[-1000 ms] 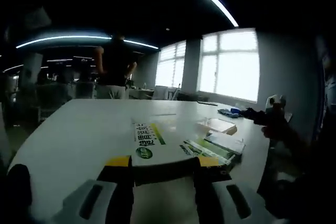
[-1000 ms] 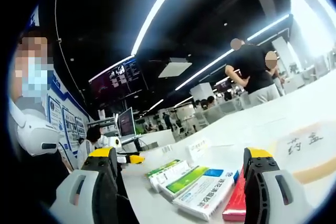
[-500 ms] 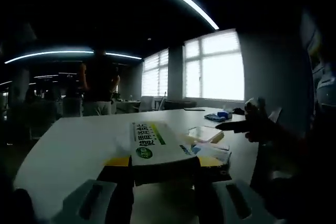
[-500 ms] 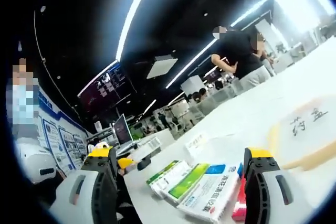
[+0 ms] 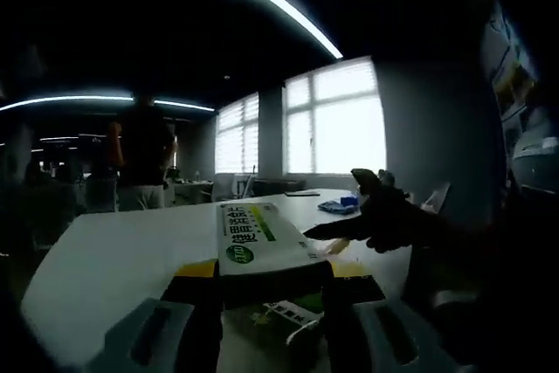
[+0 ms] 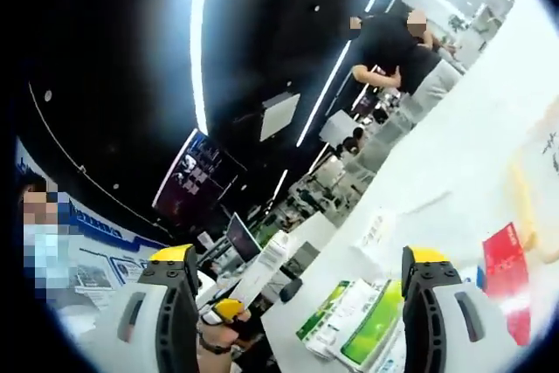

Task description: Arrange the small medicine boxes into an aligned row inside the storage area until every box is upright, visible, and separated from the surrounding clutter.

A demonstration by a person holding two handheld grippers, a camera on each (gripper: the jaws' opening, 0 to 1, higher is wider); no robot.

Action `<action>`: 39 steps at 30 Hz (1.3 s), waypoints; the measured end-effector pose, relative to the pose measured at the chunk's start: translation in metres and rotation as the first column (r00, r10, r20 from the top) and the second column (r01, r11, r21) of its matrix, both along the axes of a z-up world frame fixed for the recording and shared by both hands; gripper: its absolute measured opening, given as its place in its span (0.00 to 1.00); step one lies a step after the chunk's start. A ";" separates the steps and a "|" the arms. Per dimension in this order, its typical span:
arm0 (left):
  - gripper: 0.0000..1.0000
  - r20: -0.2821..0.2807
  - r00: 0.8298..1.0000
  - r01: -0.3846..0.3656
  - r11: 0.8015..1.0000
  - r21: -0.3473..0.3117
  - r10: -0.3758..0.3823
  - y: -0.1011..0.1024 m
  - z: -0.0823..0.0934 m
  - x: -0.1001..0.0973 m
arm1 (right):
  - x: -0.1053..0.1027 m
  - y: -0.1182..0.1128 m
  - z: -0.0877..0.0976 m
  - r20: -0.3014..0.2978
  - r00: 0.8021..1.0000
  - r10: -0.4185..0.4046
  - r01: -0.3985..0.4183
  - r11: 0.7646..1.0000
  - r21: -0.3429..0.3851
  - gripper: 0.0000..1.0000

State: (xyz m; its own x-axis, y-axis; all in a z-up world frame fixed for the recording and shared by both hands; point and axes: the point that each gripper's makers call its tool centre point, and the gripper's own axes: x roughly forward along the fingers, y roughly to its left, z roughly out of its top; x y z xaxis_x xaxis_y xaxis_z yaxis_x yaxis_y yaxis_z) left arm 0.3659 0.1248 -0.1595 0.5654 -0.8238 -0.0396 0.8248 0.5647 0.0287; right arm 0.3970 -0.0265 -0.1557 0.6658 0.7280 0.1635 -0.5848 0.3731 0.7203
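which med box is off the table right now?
The white box with the green-yellow stripe, clamped in the left gripper above the table. The green-and-white boxes and the red box lie flat on it.

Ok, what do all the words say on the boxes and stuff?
"健胃消食片": on the white box held in the left gripper.
Round green logo on that box: too small to read.
Green boxes and red box on the table: print too blurred.
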 end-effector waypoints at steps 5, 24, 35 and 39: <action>0.43 0.012 0.999 0.031 0.999 0.008 -0.032 -0.014 0.001 -0.009 | 0.002 0.031 0.001 -0.050 0.993 0.104 -0.102 0.994 0.038 0.88; 0.45 0.044 0.987 0.150 0.984 0.095 -0.155 -0.045 -0.014 -0.030 | -0.020 0.077 -0.011 -0.245 0.890 0.384 -0.323 0.912 0.254 0.24; 0.47 0.041 0.984 0.167 0.983 0.080 -0.171 -0.049 -0.014 -0.029 | -0.015 0.061 -0.005 -0.235 0.897 0.375 -0.300 0.905 0.300 0.20; 0.49 -0.040 0.984 0.170 0.985 -0.025 -0.171 -0.044 -0.011 -0.025 | -0.014 0.056 -0.007 -0.234 0.904 0.358 -0.284 0.911 0.298 0.19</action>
State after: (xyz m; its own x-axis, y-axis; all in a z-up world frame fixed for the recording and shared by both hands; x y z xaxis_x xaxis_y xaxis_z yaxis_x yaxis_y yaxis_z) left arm 0.3406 0.0811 -0.1706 0.4148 -0.9090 -0.0418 0.9093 0.4158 -0.0188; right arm 0.3829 0.0295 -0.1624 0.4471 0.8689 0.2124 -0.4044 -0.0154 0.9144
